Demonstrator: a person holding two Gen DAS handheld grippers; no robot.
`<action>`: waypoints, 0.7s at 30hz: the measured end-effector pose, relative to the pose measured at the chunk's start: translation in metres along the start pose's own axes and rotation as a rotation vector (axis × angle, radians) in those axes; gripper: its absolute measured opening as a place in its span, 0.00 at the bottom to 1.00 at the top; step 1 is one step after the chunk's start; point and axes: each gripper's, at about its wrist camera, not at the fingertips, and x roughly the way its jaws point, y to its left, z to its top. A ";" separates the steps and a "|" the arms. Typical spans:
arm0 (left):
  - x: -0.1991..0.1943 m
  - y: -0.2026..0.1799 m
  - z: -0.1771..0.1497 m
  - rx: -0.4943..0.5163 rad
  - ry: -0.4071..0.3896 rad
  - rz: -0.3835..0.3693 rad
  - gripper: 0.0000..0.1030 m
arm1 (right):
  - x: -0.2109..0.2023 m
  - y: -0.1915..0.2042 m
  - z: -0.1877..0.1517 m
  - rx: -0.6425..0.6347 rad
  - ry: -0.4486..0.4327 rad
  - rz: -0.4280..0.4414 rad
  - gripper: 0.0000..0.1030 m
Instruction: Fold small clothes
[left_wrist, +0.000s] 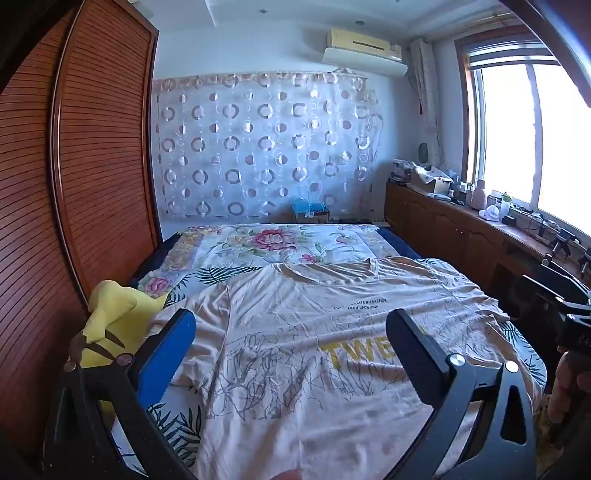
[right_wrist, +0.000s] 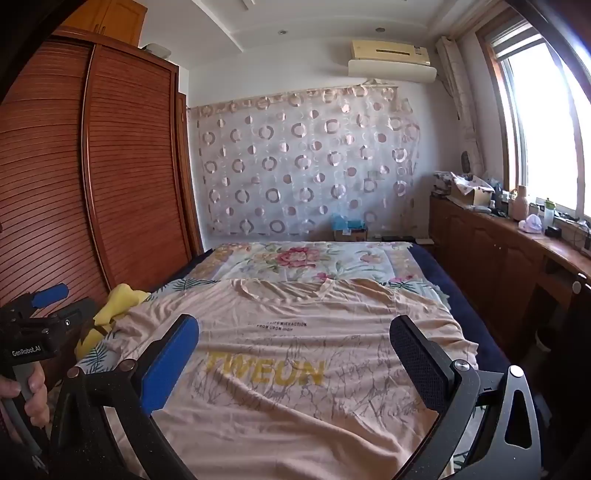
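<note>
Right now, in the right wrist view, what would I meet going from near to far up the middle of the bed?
Beige T-shirt → floral bedspread → cardboard box with blue stuff on top → circle-patterned curtain → air conditioner.

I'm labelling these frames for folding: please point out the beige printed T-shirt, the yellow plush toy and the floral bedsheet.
Beige printed T-shirt (right_wrist: 280, 343): right wrist view, chest area above the yellow lettering.
Yellow plush toy (left_wrist: 114, 314): left wrist view, its upper body.
Floral bedsheet (left_wrist: 273, 242): left wrist view, pink flower print.
</note>
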 end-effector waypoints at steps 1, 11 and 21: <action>-0.001 0.000 0.000 -0.010 -0.016 0.004 1.00 | 0.000 0.000 0.000 -0.001 -0.001 0.000 1.00; -0.001 -0.001 -0.001 -0.003 -0.024 0.006 1.00 | 0.002 0.002 -0.001 0.004 0.017 0.007 1.00; -0.006 0.003 0.004 -0.002 -0.029 0.008 1.00 | 0.004 0.005 -0.001 0.001 0.014 0.010 1.00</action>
